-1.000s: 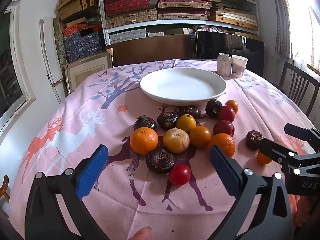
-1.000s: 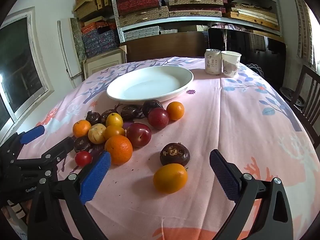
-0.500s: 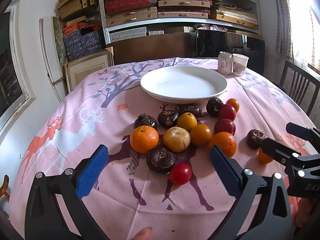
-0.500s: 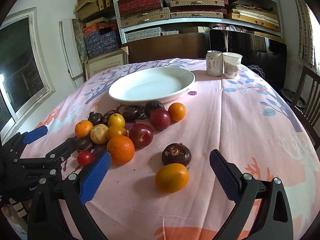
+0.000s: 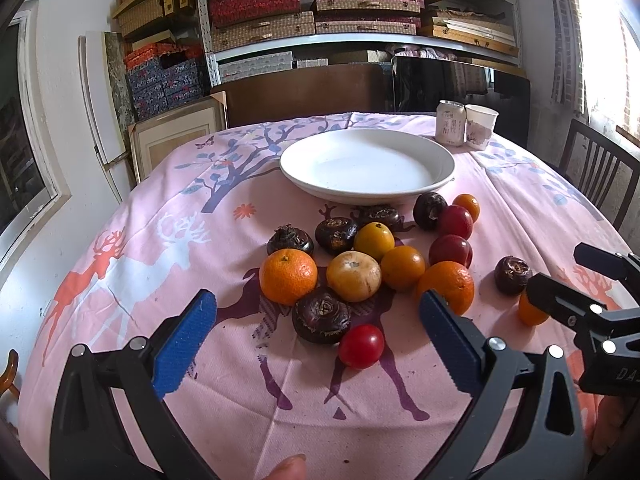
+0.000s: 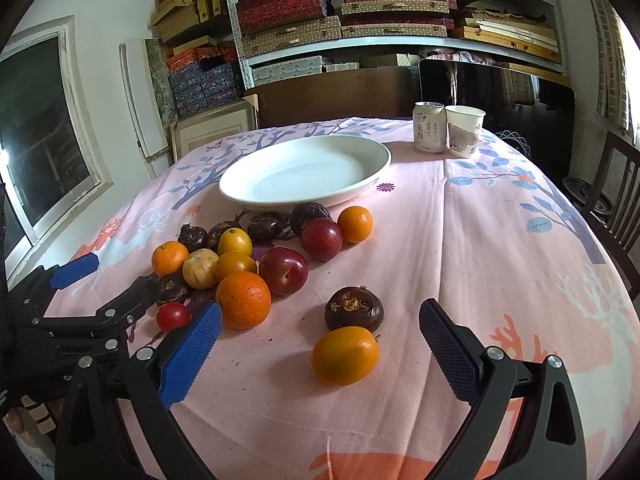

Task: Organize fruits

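Fruits (image 5: 353, 281) lie loose on the cloth ahead of both wide-open grippers, none on the plate (image 5: 367, 166). Little has changed since 1 second ago: left gripper (image 5: 318, 332) and right gripper (image 6: 320, 350) have edged closer; sorting not begun.

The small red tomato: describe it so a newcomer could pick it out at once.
Start at the white plate; the fruit pile lies on the tablecloth in front of it. At the pile's near edge, beside a dark water chestnut, sits the small red tomato, the only glossy bright-red piece.
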A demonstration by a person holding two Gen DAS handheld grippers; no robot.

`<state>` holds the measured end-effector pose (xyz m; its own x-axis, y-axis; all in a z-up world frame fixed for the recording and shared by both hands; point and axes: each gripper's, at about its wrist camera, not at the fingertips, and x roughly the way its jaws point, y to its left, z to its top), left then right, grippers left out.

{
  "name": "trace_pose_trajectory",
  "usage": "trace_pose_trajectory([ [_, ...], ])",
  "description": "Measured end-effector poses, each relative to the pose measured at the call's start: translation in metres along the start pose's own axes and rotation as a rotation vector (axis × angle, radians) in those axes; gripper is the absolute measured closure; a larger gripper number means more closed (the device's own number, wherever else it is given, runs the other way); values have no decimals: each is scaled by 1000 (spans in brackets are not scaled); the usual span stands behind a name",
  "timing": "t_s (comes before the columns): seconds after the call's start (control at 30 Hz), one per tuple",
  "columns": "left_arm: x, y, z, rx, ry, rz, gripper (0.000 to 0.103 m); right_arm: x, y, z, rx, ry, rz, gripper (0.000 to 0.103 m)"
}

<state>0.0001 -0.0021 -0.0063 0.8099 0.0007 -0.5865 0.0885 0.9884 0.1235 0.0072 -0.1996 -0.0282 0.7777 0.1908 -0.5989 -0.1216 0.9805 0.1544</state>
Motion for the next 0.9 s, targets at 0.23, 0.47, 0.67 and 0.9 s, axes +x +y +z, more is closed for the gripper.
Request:
trace_pose_trajectory([
  [0.23, 4, 0, -2, 0, 4, -2, 4, -1, 0, -1, 2, 1, 0, 3],
  [0.47, 4, 0, -2, -1, 5, -3, 4, 0, 0, -1, 2, 2, 0, 3],
  [0.67, 4, 0, -2, -1, 5, -2, 4, 0, 0, -1, 2, 2, 0, 3],
  [0.9, 4, 1, -2, -1, 6, -3, 4, 0, 0, -1, 2, 1, 1, 3],
])
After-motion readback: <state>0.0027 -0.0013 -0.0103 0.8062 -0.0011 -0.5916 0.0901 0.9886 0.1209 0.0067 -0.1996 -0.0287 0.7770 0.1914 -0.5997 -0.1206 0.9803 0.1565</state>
